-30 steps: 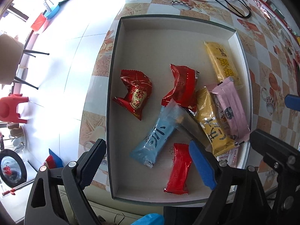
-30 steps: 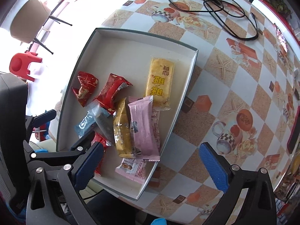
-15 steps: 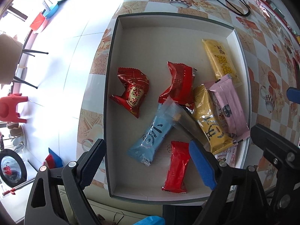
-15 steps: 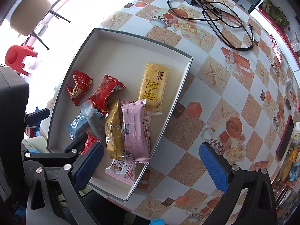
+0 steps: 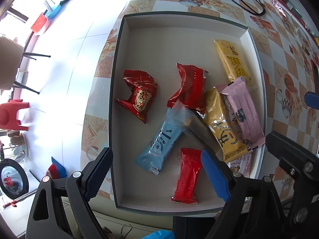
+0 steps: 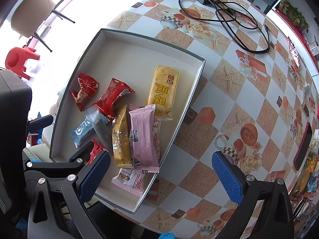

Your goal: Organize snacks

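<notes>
A shallow white box (image 5: 179,39) (image 6: 127,47) with a dark rim lies on the patterned table and holds several wrapped snacks: a red pouch (image 5: 139,97), a red packet (image 5: 189,87), a blue bar (image 5: 161,145), a small red bar (image 5: 188,175), yellow bars (image 5: 233,61) (image 5: 221,127) and a pink packet (image 5: 243,111) (image 6: 143,135). My left gripper (image 5: 155,175) hangs open above the box's near end, nothing between its fingers. My right gripper (image 6: 159,175) hangs open over the box's near right corner, also holding nothing.
A black cable and adapter (image 6: 225,12) lie on the table beyond the box. A dark phone (image 6: 303,145) lies at the table's right edge. The table's left edge drops to a white floor with a red stool (image 5: 11,113) and a chair (image 6: 30,14).
Both views have shifted slightly, so the box sits a little lower and nearer in the frames. The snacks have not moved and both grippers stay open.
</notes>
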Available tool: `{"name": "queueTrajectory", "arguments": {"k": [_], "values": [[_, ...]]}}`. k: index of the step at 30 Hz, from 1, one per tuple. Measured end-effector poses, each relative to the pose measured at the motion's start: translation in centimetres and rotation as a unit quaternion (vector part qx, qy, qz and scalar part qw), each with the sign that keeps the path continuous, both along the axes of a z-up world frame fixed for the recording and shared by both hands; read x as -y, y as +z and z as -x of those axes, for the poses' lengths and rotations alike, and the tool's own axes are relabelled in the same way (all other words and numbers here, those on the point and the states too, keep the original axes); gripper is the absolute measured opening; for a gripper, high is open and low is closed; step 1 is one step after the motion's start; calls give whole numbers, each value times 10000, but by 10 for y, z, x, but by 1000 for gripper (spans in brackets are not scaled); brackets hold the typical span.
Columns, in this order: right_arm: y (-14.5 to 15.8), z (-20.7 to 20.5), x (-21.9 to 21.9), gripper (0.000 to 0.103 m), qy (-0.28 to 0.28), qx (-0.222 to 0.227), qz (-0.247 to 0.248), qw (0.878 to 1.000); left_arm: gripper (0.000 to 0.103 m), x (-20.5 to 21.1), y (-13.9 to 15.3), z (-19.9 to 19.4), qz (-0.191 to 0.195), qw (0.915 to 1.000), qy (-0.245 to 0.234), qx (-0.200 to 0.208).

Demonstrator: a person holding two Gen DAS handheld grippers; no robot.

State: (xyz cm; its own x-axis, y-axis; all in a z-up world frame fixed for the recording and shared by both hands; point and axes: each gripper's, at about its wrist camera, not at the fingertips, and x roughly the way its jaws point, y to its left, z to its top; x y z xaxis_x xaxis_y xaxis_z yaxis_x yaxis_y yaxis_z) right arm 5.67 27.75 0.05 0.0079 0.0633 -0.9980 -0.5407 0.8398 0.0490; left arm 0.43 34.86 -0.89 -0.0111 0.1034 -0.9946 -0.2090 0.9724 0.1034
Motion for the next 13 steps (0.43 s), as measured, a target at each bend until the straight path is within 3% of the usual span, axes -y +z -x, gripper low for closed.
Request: {"name": "queueTrajectory", "arguments": {"k": [7,13], "values": [[0,0,-1,103,-8,-1,4,10000,92,-1,-2,1,-92,10000,-4,13],[1,2,-1,103,-1,-7,4,10000,92,3,8,1,-110,9994,-133,295]]}}
